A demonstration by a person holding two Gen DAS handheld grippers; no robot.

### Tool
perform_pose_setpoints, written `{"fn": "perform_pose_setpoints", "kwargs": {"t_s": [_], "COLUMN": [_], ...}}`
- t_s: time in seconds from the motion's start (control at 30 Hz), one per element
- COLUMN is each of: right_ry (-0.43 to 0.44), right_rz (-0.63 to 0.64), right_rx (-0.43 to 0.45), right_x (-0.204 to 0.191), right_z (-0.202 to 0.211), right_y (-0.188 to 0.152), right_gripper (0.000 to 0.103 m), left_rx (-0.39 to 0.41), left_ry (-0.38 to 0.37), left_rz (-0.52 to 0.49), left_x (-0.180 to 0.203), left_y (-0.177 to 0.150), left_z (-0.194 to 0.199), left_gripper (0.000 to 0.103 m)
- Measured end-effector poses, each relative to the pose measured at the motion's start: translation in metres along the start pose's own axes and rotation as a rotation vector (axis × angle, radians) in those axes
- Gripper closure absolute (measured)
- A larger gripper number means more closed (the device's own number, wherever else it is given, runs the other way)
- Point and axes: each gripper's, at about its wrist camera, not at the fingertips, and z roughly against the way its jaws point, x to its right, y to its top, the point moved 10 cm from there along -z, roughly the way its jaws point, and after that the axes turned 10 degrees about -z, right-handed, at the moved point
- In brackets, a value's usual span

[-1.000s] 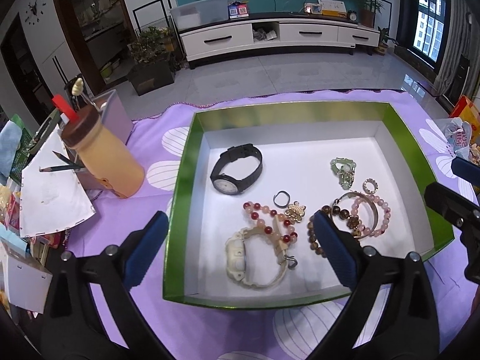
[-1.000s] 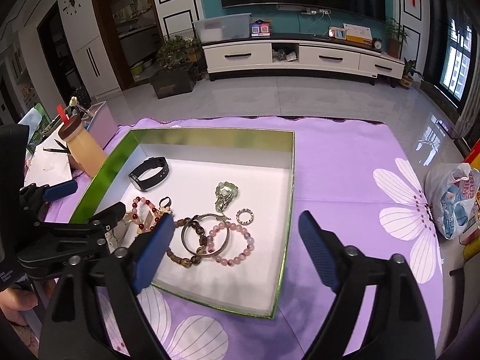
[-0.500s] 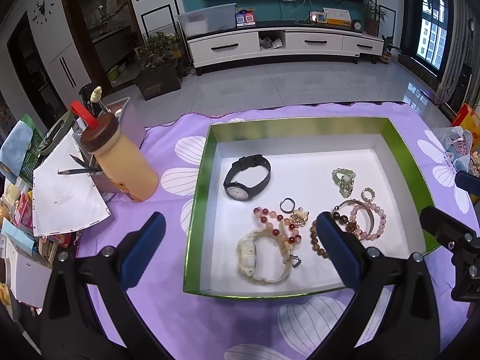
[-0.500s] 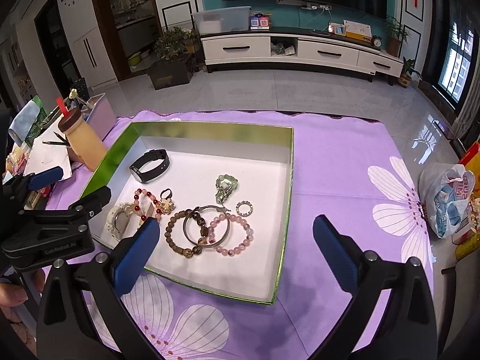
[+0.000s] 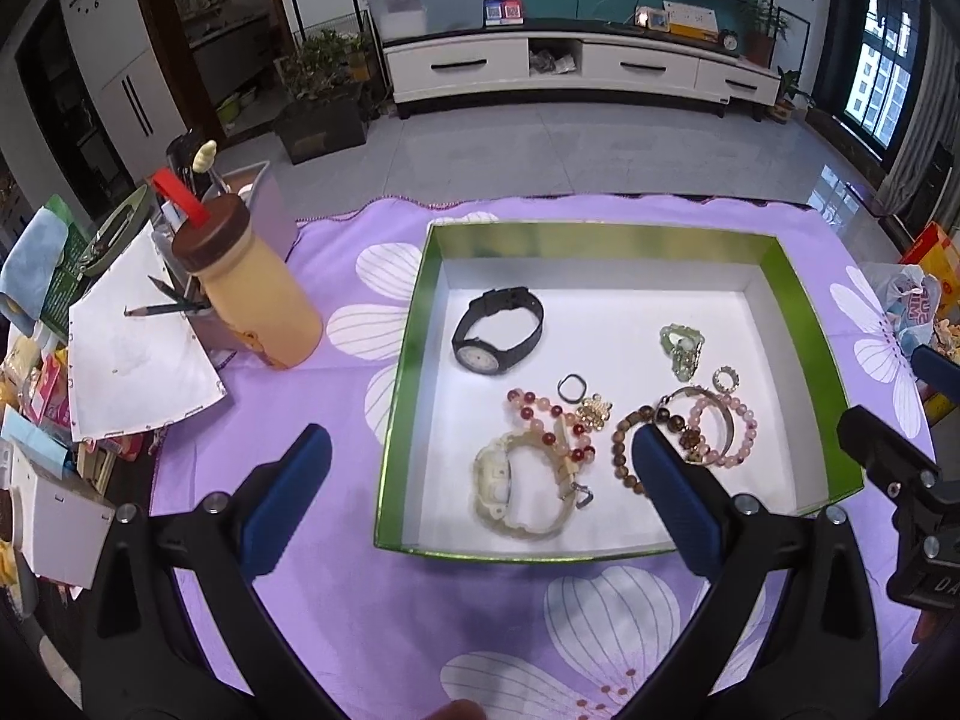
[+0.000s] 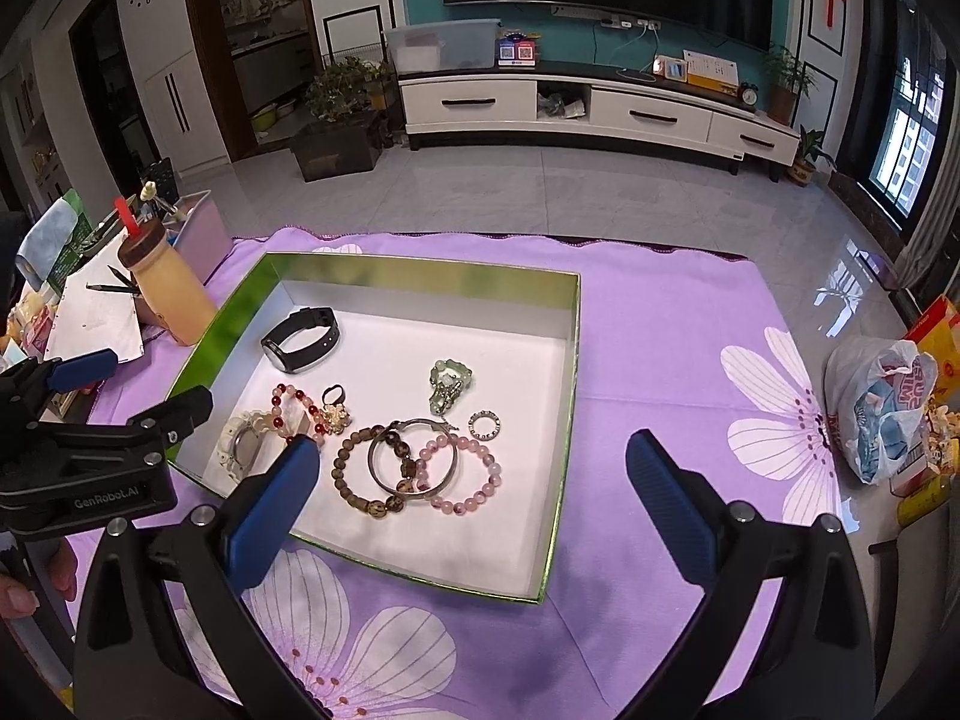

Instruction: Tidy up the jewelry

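A green box [image 5: 540, 234] with a white floor lies on the purple cloth. Inside it are a black watch [image 5: 478, 357], a cream watch [image 5: 495, 480], a red bead bracelet [image 5: 528, 399], a brown bead bracelet [image 6: 345, 474], a silver bangle [image 6: 378, 468], a pink bead bracelet [image 6: 480, 486], a jade piece [image 6: 447, 384] and a small ring [image 6: 483, 425]. My left gripper [image 5: 479, 450] hangs open above the box's near left part, holding nothing. My right gripper [image 6: 473, 450] stands wide open over the near right part, also holding nothing.
A tan bottle [image 5: 252, 294] with a brown lid and red straw stands left of the box, beside papers [image 5: 132, 354] and clutter. A plastic bag [image 6: 882, 408] lies at the cloth's right edge. A hand [image 6: 18, 588] holds the left gripper.
The left gripper has drawn back and up, so the box looks smaller and further right. The right gripper's jaws have spread wider. The jewelry has not moved.
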Motion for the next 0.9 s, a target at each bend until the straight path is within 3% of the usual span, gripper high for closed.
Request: {"fn": "perform_pose_setpoints", "kwargs": {"t_s": [0.9], "right_ry": [-0.017], "right_rz": [0.008], "right_rx": [-0.002], "right_x": [-0.006], "right_z": [-0.001], "right_y": [0.005], "right_gripper": [0.001], "left_rx": [-0.048], "left_ry": [0.011], "left_rz": [0.017], "left_x": [-0.010], "left_y": [0.002], "left_z": [-0.003], "left_gripper": [0.002]}}
